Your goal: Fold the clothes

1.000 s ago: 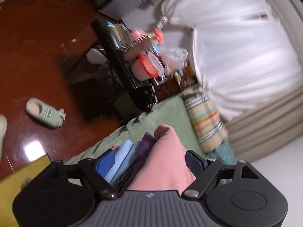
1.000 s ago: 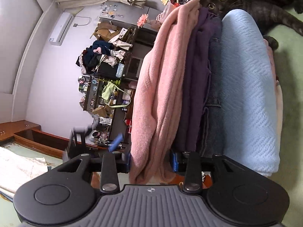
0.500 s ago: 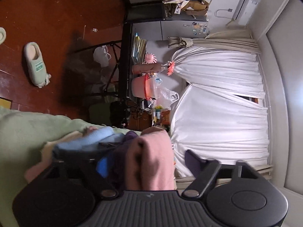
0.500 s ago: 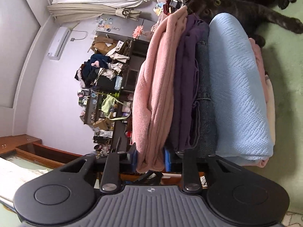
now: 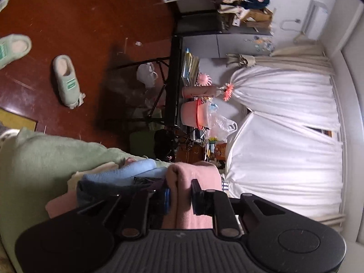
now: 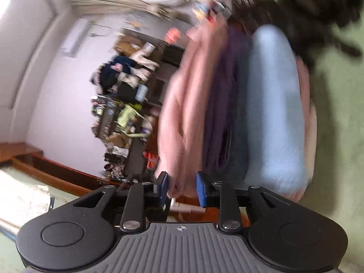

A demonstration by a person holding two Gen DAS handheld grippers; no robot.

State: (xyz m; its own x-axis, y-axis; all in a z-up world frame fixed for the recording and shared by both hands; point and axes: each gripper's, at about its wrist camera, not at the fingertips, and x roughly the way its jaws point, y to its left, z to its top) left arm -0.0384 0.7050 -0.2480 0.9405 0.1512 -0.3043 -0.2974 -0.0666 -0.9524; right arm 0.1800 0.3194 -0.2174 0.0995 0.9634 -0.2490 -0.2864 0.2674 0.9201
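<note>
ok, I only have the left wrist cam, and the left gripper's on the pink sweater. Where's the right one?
Observer: The right gripper has the pink sweater's bottom edge between its pads. The view is too blurred to say if it's clamped.
Operator: Anything past the stack I can't see?
Observer: Yes, a dark furry shape, probably a cat, lies on the green blanket just beyond the light blue knit.
</note>
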